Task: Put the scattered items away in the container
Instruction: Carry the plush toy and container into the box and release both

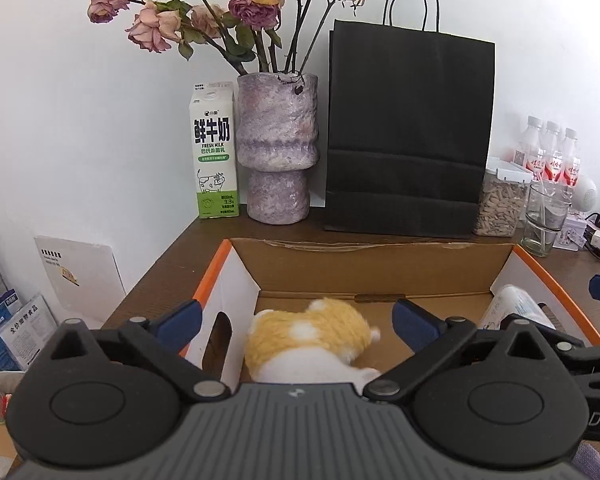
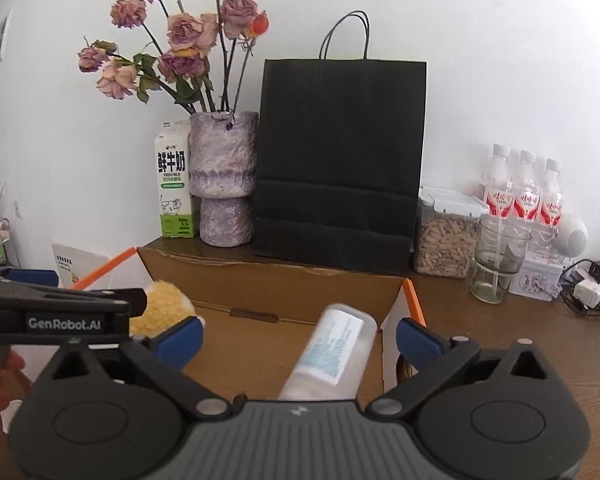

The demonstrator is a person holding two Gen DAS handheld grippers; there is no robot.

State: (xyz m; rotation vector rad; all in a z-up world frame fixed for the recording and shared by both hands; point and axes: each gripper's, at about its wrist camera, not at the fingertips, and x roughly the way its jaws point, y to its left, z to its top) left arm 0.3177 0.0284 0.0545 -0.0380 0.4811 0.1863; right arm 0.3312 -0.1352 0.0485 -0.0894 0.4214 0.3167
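- The plush toy (image 1: 308, 340) is coloured yellow and white.
- The cardboard box (image 1: 380, 268) is seen brown inside, with orange edges.
- The bottle (image 2: 332, 356) is marked with a blue-printed label.
- The paper bag (image 1: 408, 132) is coloured black.
- The vase (image 1: 276, 148) is mottled purple.

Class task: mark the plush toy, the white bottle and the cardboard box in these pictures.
plush toy (image 1: 308, 336): left wrist view, on its yellow fuzzy back.
white bottle (image 2: 332, 354): right wrist view, on its blue printed label.
cardboard box (image 1: 380, 268): left wrist view, on the inside of its far wall.

"FRESH MILK" on milk carton (image 1: 213, 152)
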